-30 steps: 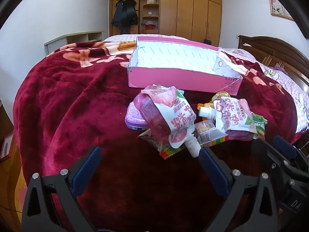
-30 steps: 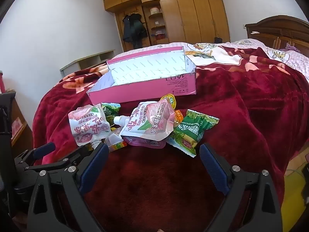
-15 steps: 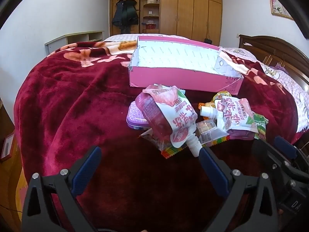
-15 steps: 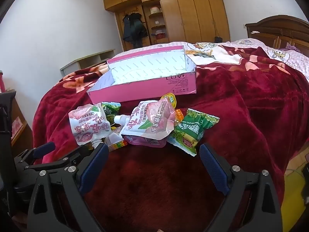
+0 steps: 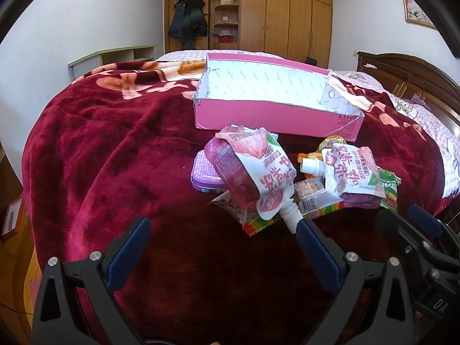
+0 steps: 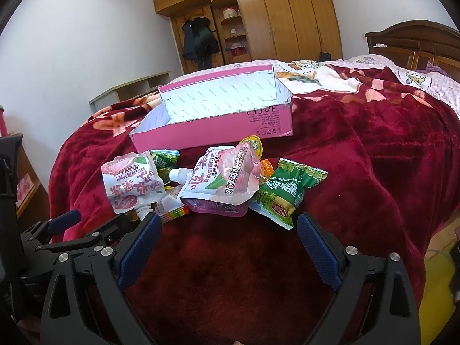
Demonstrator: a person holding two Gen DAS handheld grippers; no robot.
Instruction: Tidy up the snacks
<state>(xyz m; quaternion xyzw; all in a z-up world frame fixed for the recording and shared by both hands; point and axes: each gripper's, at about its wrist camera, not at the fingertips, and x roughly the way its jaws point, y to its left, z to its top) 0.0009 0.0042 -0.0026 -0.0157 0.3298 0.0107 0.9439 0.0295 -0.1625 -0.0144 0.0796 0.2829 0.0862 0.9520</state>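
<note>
**Nothing has moved in the last second: both grippers wait, the box is bare**

Your left gripper (image 5: 222, 234) and your right gripper (image 6: 230, 230) sit just where they were a second ago, side by side and low over the red blanket (image 5: 115, 158), short of the pile. On each, the fingers are spread wide with nothing between them. No snack has shifted either, so by my reading the sorting has not begun and you are lining up a first pick.

Just ahead of your left fingers lies the near pouch (image 5: 258, 178), its white spout pointing back toward your inner finger. It rests partly on a purple tin (image 5: 205, 172) and on a rainbow-edged packet (image 5: 316, 204). The second pouch (image 6: 227, 181) lies just beside it, straight ahead of your right gripper. Its far edge overlaps a green packet (image 6: 287, 192), and an orange jelly cup (image 6: 253, 143) peeks out behind it.

Beyond the heap, close behind it, stands the pink box (image 6: 201, 132), open at the top. As much of its white lining as shows holds nothing; every snack is outside it on the blanket.
</note>
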